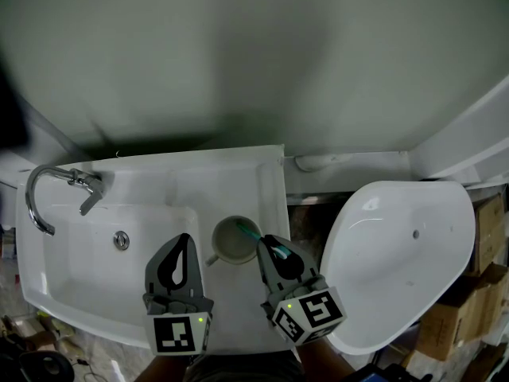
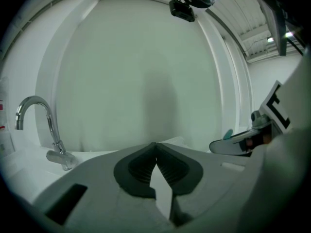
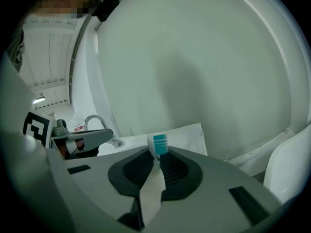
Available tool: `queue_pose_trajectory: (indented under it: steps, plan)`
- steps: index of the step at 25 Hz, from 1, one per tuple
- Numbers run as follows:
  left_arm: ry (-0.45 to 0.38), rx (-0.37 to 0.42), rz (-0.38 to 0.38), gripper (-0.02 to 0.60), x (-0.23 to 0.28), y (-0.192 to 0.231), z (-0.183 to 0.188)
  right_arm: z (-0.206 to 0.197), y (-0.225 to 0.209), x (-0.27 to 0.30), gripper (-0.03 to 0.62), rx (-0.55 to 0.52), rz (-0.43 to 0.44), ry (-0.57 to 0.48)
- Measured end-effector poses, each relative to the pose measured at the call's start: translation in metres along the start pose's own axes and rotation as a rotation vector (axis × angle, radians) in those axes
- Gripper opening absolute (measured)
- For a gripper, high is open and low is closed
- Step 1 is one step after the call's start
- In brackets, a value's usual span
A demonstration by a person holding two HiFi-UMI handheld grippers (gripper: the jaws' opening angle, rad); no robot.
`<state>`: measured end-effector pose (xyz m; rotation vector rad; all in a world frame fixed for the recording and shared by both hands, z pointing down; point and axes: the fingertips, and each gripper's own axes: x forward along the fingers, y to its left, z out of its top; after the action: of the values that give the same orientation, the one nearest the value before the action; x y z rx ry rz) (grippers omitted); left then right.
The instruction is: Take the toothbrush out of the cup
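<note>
A shiny tap (image 1: 56,189) curves over the far left of the white sink (image 1: 79,249). A small round drain (image 1: 121,240) sits in the bowl, just right of the tap.

Next comes the left gripper (image 1: 185,239), held over the sink's near part. In its own view, the tips of the left gripper (image 2: 155,147) are pressed together. Nothing is between them. It holds nothing. The tap (image 2: 39,125) shows off to its left there, against the pale wall (image 2: 146,81).

Just right of that gripper is the cup (image 1: 231,247). It stands on the flat right side of the sink, and its handle points to the near left.

The toothbrush (image 1: 253,233) is at the cup's right edge, with its blue-green end over the cup's mouth. I cannot tell how far down into the cup it goes.

The right gripper (image 1: 266,243) reaches in from the near right, and its tips are at the cup's rim. In its own view, the right gripper (image 3: 156,154) is clamped on the toothbrush (image 3: 158,144). The dark pads squeeze the white neck, and the blue-green bristles stick up just past them.

Farther right, apart from the sink, a big white tub (image 1: 398,261) leans. Brown boxes (image 1: 469,309) sit at the far right edge.
</note>
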<state>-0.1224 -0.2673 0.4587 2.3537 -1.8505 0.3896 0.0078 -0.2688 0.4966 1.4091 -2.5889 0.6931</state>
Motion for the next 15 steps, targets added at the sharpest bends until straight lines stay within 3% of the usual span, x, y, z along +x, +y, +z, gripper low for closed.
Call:
queue_pose_trajectory:
  steps: [15]
  plan:
    - [-0.024,0.0,0.006,0.015,-0.012,-0.005,0.008,0.008,0.006,-0.013,0.041,-0.029,0.001,-0.02]
